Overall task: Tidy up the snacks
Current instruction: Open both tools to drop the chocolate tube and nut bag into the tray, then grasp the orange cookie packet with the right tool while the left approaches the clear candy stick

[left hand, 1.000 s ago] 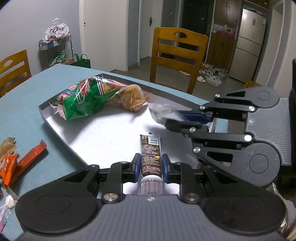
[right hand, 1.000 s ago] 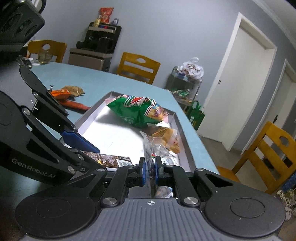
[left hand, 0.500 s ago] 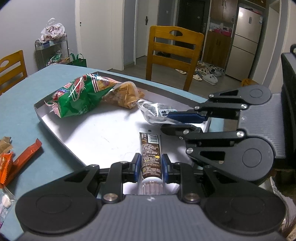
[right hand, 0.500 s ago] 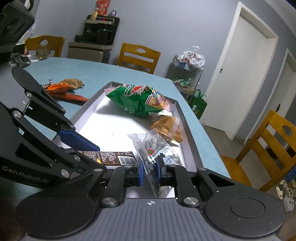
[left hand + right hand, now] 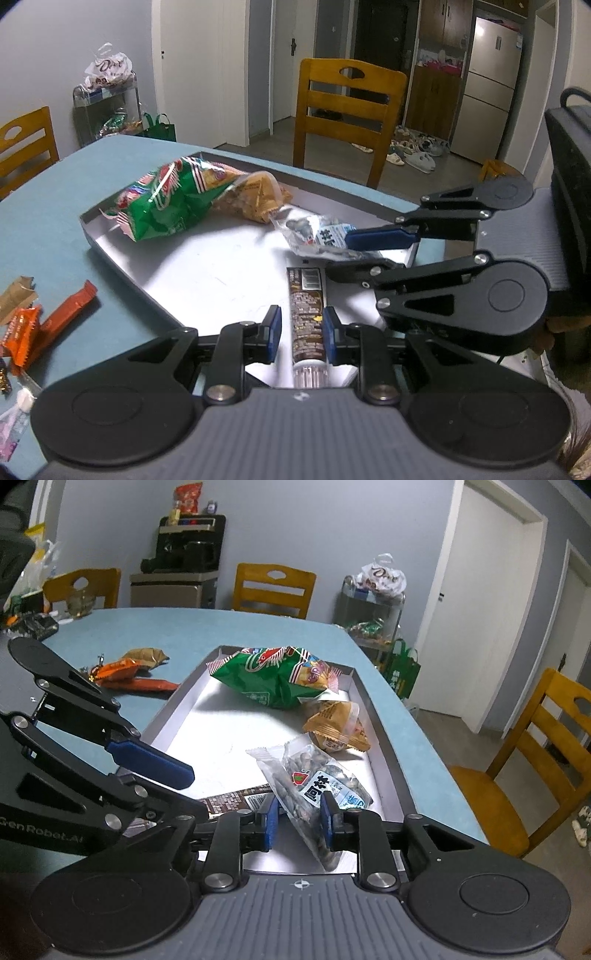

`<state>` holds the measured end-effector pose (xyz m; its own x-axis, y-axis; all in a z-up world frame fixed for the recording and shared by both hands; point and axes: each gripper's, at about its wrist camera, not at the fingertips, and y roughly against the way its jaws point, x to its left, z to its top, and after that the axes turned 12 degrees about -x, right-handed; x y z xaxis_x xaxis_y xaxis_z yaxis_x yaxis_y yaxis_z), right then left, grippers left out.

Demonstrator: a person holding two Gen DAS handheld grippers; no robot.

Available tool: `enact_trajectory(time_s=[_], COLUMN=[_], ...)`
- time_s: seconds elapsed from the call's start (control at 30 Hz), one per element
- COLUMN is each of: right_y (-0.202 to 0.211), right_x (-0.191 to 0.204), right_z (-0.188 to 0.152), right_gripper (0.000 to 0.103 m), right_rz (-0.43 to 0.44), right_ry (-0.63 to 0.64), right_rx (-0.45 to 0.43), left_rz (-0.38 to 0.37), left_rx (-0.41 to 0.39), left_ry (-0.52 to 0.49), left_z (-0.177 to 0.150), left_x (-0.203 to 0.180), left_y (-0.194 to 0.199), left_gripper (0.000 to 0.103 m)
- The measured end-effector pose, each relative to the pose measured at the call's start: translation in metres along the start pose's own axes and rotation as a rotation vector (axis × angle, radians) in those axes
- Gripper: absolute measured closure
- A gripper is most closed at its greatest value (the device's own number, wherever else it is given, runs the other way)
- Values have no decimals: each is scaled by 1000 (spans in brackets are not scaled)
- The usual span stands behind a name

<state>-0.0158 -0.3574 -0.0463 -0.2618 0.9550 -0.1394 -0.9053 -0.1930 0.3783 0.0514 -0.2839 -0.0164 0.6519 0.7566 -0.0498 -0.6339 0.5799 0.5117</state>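
Releasing the seed packet (image 5: 317, 789) onto the tray (image 5: 373, 716), right gripper (image 5: 295, 821) jaws just parted slightly; left gripper (image 5: 301, 332) narrowly apart around the brown bar (image 5: 307, 317), laid near.

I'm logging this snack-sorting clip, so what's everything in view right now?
tray: 1, silver-grey, on the table
table: 1, blue
green chip bag: 1, far end of tray
tan snack pack: 1, in tray beside the green bag
seed packet: 1, clear, near end of tray
brown bar: 1, near end of tray
orange wrappers: at least 2, on table outside tray
wooden chairs: 3, around table
left claw: black, blue pads, straddling the brown bar
right claw: jaws just been opening, seed packet between them
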Motion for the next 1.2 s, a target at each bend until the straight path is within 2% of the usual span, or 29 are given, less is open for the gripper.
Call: enact_trajectory(time_s=[0.1, 0.17, 0.33, 0.43, 0.5, 0.57, 0.67, 0.87, 1.0, 1.2], right_y=[2, 4, 8, 9, 10, 12, 13, 12, 10, 5], right_x=[0, 0, 3, 4, 5, 7, 7, 10, 17, 36], right_z=[3, 5, 11, 14, 16, 18, 22, 34, 44, 60], right_gripper=[72, 63, 61, 56, 51, 45, 37, 21, 18, 16], right_rz=[6, 1, -4, -4, -1, 4, 13, 32, 55, 119], right_ry=[-22, -29, -30, -40, -42, -50, -69, -139, -169, -192], right_rx=[3, -1, -17, -18, -24, -30, -33, -50, -69, -85], left_rz=[8, 12, 24, 32, 43, 56, 65, 106, 150, 254], left_rx=[-12, -21, -38, -54, -67, -79, -87, -112, -133, -152], left_ry=[1, 4, 4, 9, 12, 10, 18, 32, 25, 19], left_z=[2, 2, 3, 4, 3, 3, 2, 0, -1, -7], left_x=[1, 2, 4, 5, 6, 8, 13, 28, 44, 77], left_y=[6, 11, 23, 30, 36, 42, 51, 71, 92, 122], left_gripper=[81, 81, 79, 64, 50, 44, 40, 22, 15, 14])
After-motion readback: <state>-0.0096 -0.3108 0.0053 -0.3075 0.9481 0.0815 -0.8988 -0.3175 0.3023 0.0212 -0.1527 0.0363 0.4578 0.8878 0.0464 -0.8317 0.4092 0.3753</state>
